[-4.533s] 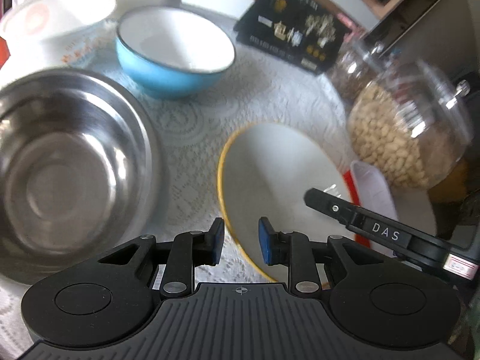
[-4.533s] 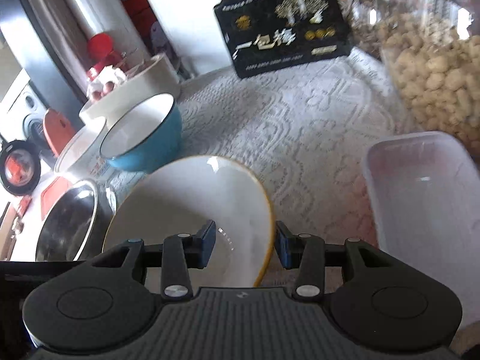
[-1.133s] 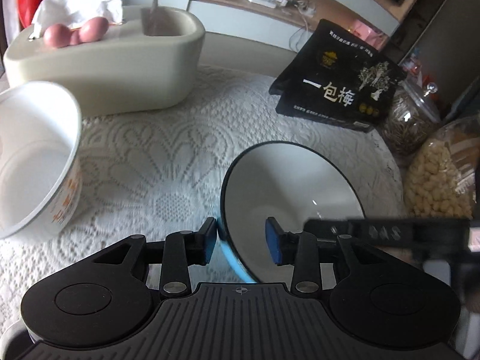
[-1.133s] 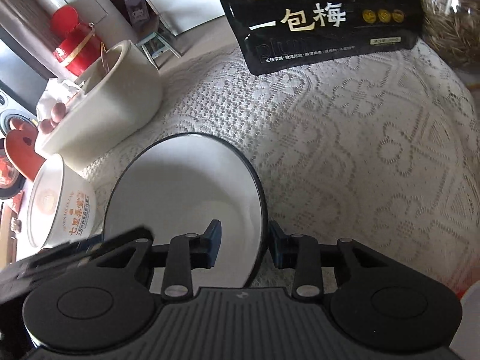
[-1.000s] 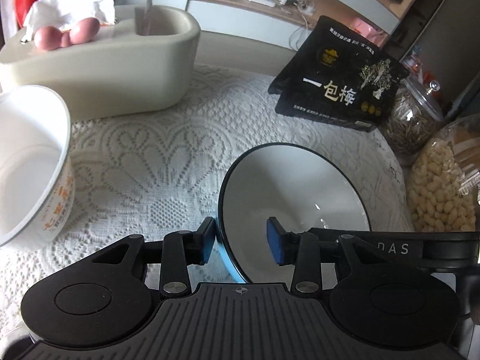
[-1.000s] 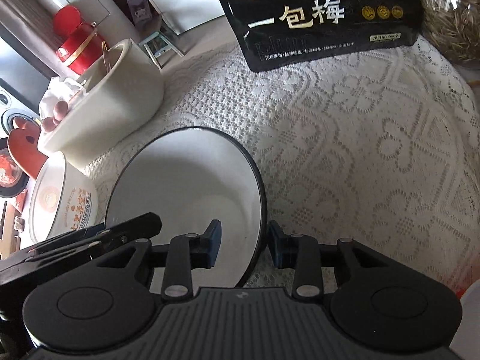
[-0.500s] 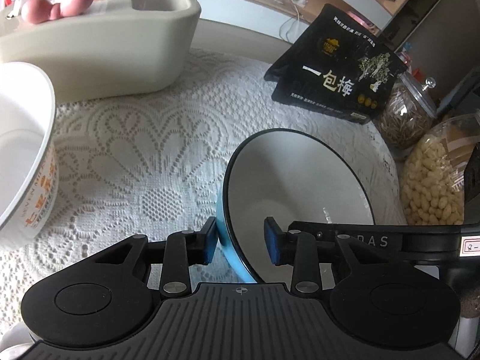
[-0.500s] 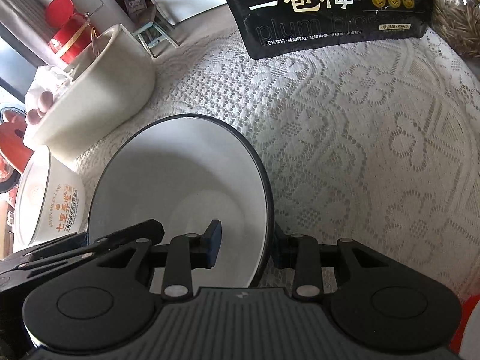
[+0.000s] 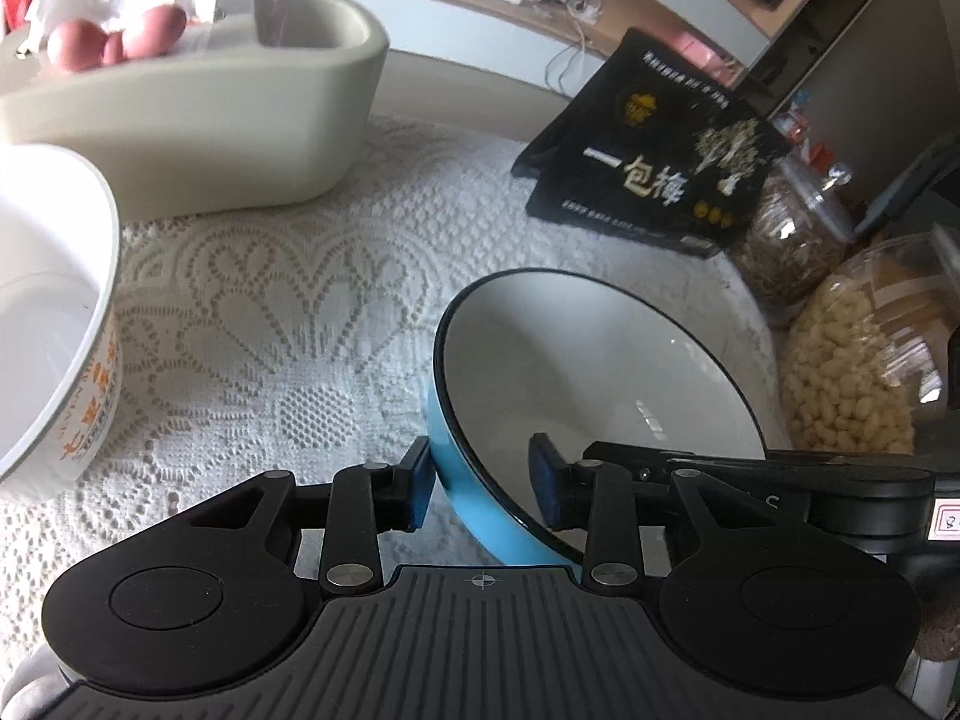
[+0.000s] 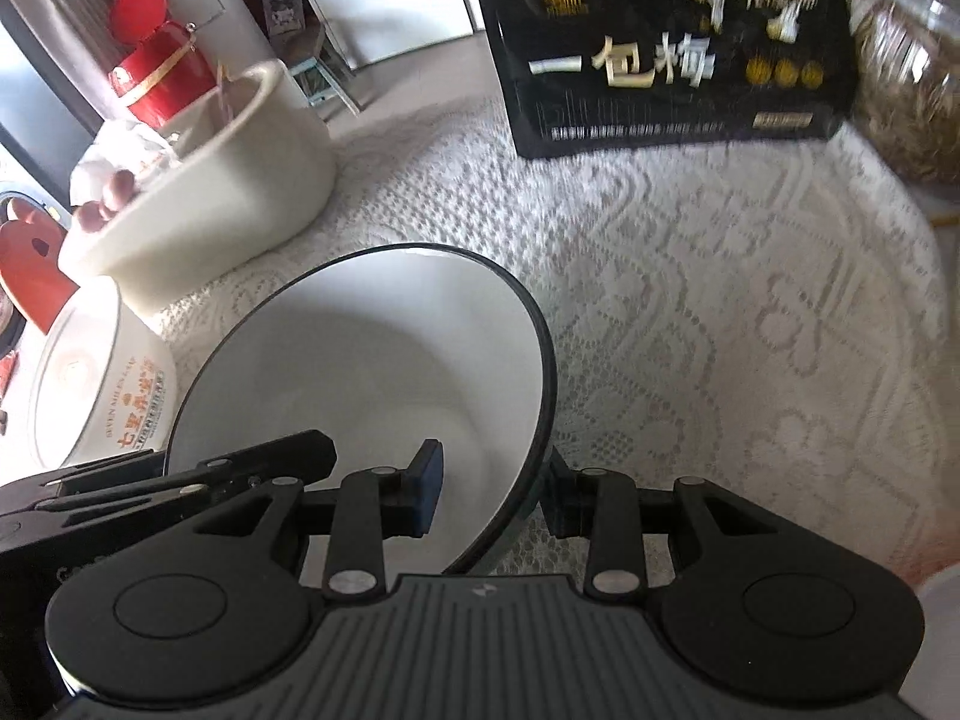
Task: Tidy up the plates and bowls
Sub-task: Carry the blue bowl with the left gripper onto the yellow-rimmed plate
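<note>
A blue bowl (image 9: 600, 372) with a white inside and a black rim is held tilted above the lace tablecloth. My left gripper (image 9: 483, 480) straddles its near left rim, one finger outside and one inside. My right gripper (image 10: 492, 495) straddles the opposite rim of the bowl (image 10: 372, 372) the same way. Neither pair of pads visibly presses the wall; a gap shows on each. A white printed bowl (image 9: 54, 324) stands to the left and also shows in the right wrist view (image 10: 96, 384).
A cream tissue holder (image 9: 198, 96) with eggs stands at the back left. A black snack bag (image 9: 654, 180) lies at the back. Glass jars of seeds (image 9: 792, 240) and peanuts (image 9: 852, 360) stand at the right. A red canister (image 10: 162, 72) stands beyond the table.
Earlier both grippers were at the yellow-rimmed plate near the steel bowl. Now both are at the blue bowl. Over the last second the bowl has tilted and shifted slightly with the grippers.
</note>
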### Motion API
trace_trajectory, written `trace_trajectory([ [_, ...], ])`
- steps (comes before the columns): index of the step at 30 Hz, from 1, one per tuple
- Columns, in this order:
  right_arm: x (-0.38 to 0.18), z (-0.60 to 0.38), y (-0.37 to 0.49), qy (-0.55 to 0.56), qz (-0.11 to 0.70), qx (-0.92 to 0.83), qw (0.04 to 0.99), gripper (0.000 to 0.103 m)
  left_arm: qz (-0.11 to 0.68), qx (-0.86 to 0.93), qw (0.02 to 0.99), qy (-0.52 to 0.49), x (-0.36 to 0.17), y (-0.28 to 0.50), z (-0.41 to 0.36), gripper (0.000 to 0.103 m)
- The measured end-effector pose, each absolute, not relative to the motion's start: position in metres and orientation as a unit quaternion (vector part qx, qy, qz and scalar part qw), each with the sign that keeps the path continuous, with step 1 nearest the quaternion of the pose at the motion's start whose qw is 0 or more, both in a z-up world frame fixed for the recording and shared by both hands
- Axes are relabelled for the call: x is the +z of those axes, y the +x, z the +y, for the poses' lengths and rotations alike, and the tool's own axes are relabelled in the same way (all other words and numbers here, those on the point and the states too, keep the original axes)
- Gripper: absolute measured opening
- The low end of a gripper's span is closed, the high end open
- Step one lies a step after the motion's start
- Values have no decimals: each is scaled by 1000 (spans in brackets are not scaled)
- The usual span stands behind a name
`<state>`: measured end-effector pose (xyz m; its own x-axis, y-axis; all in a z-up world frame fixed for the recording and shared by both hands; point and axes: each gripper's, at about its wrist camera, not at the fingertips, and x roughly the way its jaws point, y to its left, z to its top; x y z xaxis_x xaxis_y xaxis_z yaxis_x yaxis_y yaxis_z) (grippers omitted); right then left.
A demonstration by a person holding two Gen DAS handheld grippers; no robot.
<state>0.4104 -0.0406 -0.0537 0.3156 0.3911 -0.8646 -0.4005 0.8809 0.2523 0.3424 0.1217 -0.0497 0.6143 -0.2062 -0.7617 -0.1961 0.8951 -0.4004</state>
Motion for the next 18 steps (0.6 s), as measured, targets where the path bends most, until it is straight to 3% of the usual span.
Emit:
trace_trajectory([
  [11,8,-78,357,-5,471,253,845,34,394,-52,890,-221,1,296,99,37],
  [18,6,-123,313,-2,487,243,839,34,424,-104,871,-224,1,265,69,37],
])
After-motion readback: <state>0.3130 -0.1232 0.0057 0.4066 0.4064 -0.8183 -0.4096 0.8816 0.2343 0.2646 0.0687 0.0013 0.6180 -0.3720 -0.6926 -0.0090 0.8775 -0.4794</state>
